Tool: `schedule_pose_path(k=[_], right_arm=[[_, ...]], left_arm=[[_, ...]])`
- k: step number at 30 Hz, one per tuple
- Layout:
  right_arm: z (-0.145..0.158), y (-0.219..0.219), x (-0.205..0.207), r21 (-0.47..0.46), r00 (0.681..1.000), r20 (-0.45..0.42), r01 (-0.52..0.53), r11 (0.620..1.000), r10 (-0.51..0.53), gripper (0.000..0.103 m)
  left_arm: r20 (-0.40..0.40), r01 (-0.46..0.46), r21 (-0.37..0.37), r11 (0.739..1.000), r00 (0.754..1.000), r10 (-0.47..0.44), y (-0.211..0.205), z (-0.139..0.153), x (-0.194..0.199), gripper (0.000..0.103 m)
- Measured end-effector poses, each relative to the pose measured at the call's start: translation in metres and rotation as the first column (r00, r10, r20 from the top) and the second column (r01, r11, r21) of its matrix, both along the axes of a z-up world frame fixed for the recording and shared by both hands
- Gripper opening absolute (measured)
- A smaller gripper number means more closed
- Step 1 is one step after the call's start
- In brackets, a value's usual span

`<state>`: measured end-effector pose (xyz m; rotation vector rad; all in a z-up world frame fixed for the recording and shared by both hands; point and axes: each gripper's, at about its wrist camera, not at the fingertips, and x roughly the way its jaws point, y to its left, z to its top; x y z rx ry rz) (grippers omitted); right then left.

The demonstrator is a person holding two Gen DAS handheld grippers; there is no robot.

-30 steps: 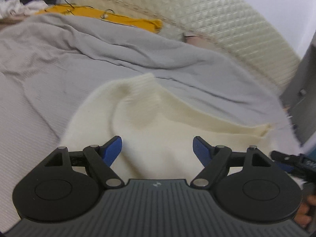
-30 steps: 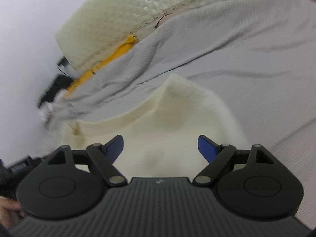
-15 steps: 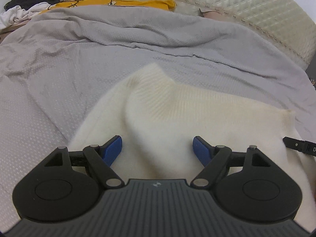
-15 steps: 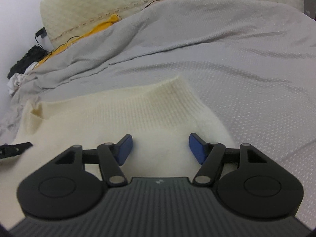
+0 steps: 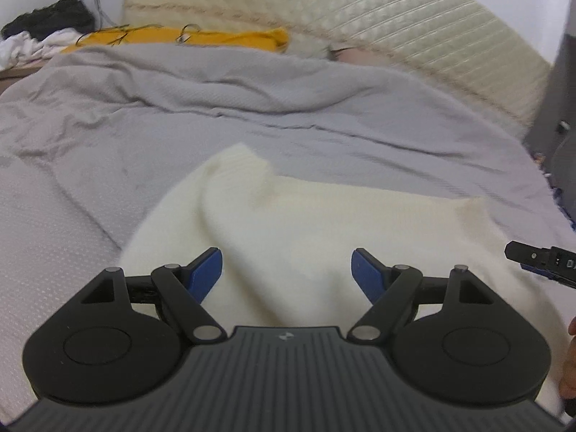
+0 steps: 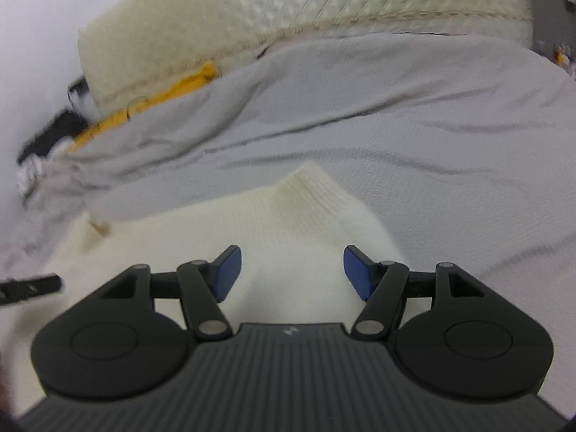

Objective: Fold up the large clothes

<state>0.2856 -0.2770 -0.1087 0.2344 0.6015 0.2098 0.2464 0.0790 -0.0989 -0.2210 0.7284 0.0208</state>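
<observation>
Left wrist view: left gripper (image 5: pixel 287 270) jaws wide over cream sweater (image 5: pixel 306 223) on the bed (image 5: pixel 324 136), gripping nothing; right gripper (image 6: pixel 289 270) jaws, just narrowed, straddle the sweater without pressing.

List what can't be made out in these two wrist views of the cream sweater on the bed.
- Left wrist view: the near part of the cream sweater is hidden behind the left gripper.
- Right wrist view: the right gripper hides the sweater's near part; the sweater's left side runs off the frame.
- Right wrist view: the dark clutter by the headboard is too blurred to identify.
</observation>
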Motion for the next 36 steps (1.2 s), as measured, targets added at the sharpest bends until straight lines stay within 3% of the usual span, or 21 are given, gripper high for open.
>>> schedule_pose_path(k=[6,16,22,26,28,30,36], right_arm=[[0.021,0.003,-0.049,-0.045,0.999,0.047,-0.019,0.999,0.022,0.066],[0.031,0.013,-0.123,0.019,1.0,0.011,-0.009,1.0,0.008,0.066],[0.033,0.014,-0.155,0.048,1.0,0.0,0.019,0.999,-0.019,0.066],[0.025,0.012,-0.161,0.114,0.999,-0.045,0.023,0.993,-0.018,0.067],[0.018,0.011,-0.158,0.142,0.997,-0.076,0.041,0.989,-0.031,0.092],[0.012,0.01,-0.154,0.174,0.993,-0.116,0.054,0.983,-0.034,0.103],[-0.009,-0.002,-0.143,0.353,0.977,-0.209,0.104,0.93,-0.029,0.103]], left_arm=[[0.011,0.009,-0.008,1.0,1.0,-0.009,-0.017,0.012,-0.035,0.082],[0.018,0.028,-0.04,0.999,0.999,-0.027,-0.039,0.043,-0.107,0.082],[-0.009,0.047,-0.073,0.996,0.999,-0.048,-0.053,0.046,-0.146,0.082],[-0.031,0.04,-0.094,0.995,0.999,-0.043,-0.056,0.041,-0.158,0.082],[-0.036,0.037,-0.099,0.994,0.999,-0.041,-0.055,0.039,-0.158,0.082],[-0.047,0.032,-0.116,0.993,0.998,-0.037,-0.054,0.036,-0.157,0.082],[-0.106,0.026,-0.235,0.972,0.993,-0.052,-0.044,0.021,-0.146,0.088]])
